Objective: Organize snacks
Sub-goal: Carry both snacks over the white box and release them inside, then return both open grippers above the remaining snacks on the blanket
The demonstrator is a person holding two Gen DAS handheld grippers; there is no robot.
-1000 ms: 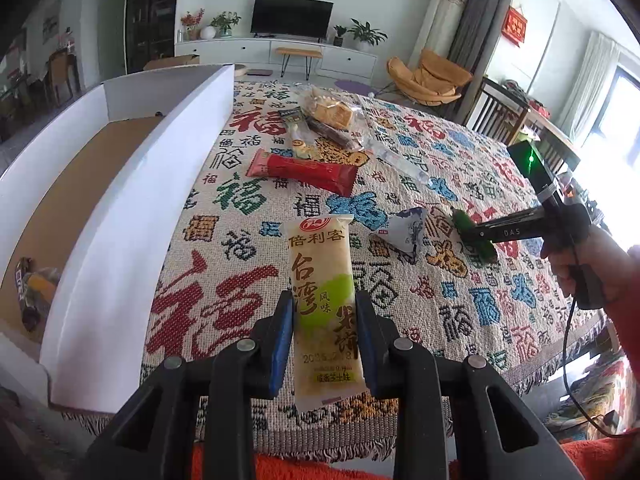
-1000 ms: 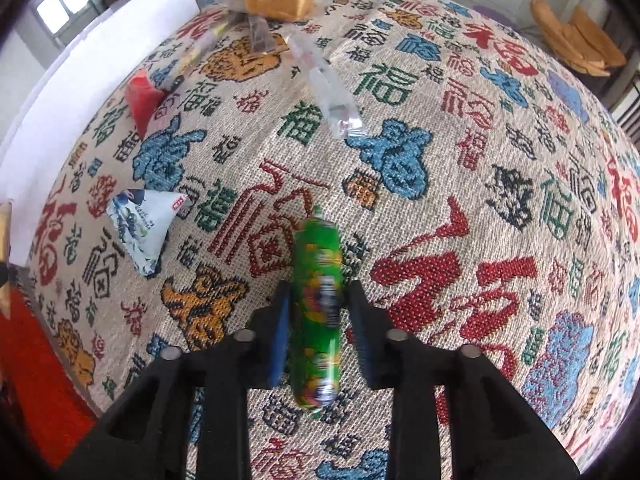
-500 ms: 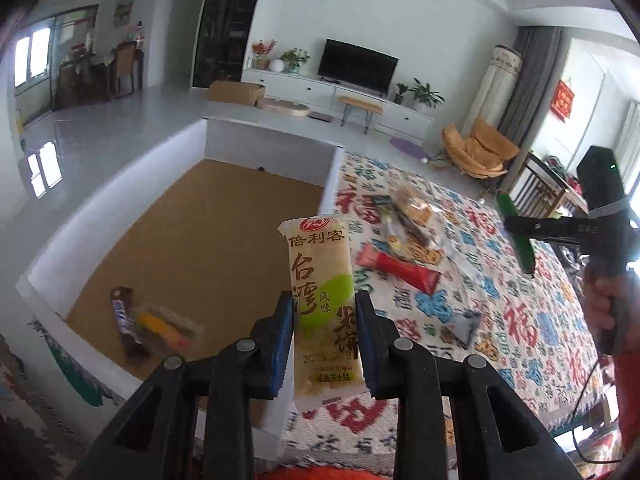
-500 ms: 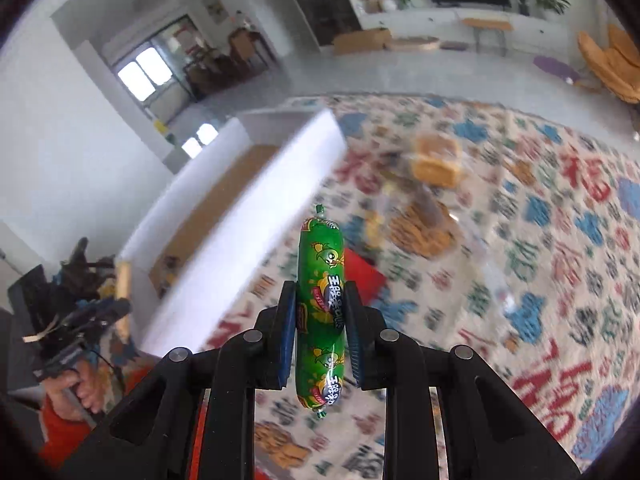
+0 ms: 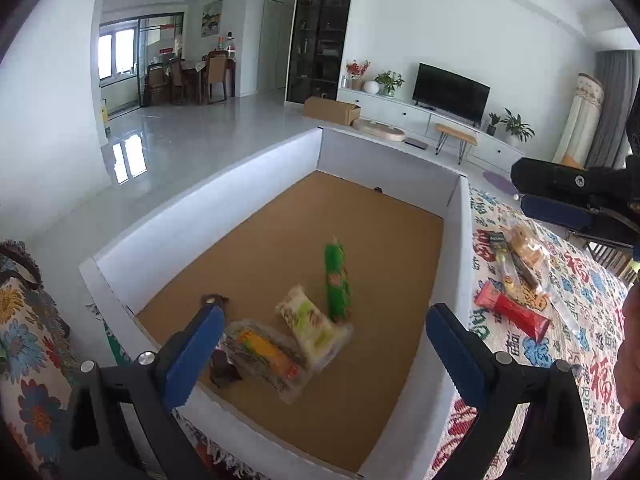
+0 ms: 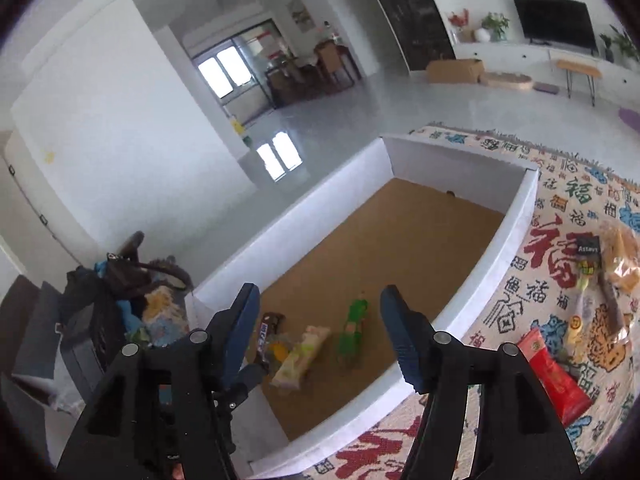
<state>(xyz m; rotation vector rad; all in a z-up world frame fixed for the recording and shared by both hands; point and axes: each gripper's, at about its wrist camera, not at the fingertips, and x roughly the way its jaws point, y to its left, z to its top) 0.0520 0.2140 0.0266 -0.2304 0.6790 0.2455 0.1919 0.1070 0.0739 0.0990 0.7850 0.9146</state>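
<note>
A white box (image 5: 456, 264) with a brown floor stands on the patterned cloth. Inside it lie a green sausage (image 5: 337, 284), a cream and green snack bar (image 5: 310, 326), a clear pack with an orange snack (image 5: 264, 354) and a dark chocolate bar (image 5: 220, 372). They also show in the right wrist view: sausage (image 6: 352, 330), cream bar (image 6: 300, 354), chocolate bar (image 6: 266, 330). My left gripper (image 5: 320, 344) is open and empty above the box's near end. My right gripper (image 6: 320, 328) is open and empty above the box (image 6: 516, 240).
On the cloth (image 5: 560, 360) right of the box lie a red packet (image 5: 512, 314), a clear pack of biscuits (image 5: 524, 248) and slim wrapped snacks (image 5: 516, 276). The red packet (image 6: 554, 374) and biscuits (image 6: 618, 256) also show in the right wrist view. A cluttered chair (image 6: 120, 304) stands left.
Both grippers have opened. The cream snack bar has left my left gripper and the green sausage has left my right gripper; both now lie in the box.
</note>
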